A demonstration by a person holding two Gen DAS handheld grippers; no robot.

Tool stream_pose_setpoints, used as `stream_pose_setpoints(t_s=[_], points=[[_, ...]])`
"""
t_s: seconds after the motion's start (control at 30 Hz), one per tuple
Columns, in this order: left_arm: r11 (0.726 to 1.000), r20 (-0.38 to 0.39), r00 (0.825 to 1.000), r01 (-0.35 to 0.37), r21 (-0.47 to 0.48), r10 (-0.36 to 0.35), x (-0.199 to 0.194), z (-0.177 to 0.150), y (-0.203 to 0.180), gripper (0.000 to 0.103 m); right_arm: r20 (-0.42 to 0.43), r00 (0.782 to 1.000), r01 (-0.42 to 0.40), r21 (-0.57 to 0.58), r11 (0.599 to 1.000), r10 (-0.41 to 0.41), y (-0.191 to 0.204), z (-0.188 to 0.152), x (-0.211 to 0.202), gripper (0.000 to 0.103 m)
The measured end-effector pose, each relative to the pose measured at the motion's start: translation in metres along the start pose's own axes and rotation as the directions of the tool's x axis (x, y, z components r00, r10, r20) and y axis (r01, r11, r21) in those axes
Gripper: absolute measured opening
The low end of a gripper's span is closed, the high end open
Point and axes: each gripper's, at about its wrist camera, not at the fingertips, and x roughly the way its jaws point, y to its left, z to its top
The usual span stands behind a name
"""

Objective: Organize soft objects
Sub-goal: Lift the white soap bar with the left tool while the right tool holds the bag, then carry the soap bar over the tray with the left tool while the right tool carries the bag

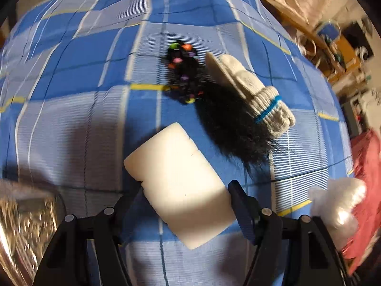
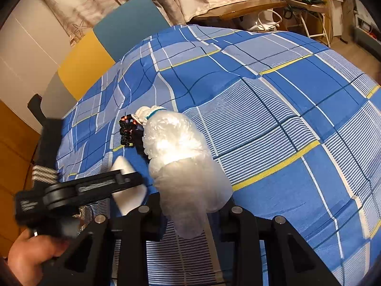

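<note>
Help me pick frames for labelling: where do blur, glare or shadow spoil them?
Left wrist view: edges smeared with motion blur, a dark shadow across the foam block and the bedspread. Right wrist view: mostly sharp, but glare blows out the plastic bag, and the left gripper is blurred.

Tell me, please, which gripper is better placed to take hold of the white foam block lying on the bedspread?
The left. The left gripper is open with the white foam block already between its fingers. The right gripper is shut on the crumpled white plastic bag, so it is busy.
</note>
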Motion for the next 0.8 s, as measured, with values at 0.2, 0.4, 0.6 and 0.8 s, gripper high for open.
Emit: stream_pose_setpoints(t_s=[0.2, 0.4, 0.6, 0.8], points=[[0.994, 0.062, 0.992, 0.106, 0.020, -0.107, -0.038, -0.024, 0.016, 0.071, 0.009, 1.000, 0.010, -0.039, 0.999, -0.010, 0.006, 0.000, 0.002, 0.030], [0.951, 0.101, 0.955, 0.260, 0.165, -0.279, -0.089, -0.073, 0.003, 0.071, 0.002, 1.000, 0.016, -0.047, 0.999, -0.016, 0.006, -0.005, 0.004, 0.030], [0.882, 0.081, 0.906, 0.379, 0.279, -0.415, -0.138, -0.124, 0.013, 0.071, -0.014, 1.000, 0.022, -0.066, 0.998, -0.023, 0.009, -0.011, 0.007, 0.030], [0.843, 0.138, 0.881, 0.373, 0.388, -0.453, -0.196, -0.168, 0.057, 0.071, -0.004, 1.000, 0.022, -0.115, 0.993, -0.023, 0.020, -0.019, 0.005, 0.030]])
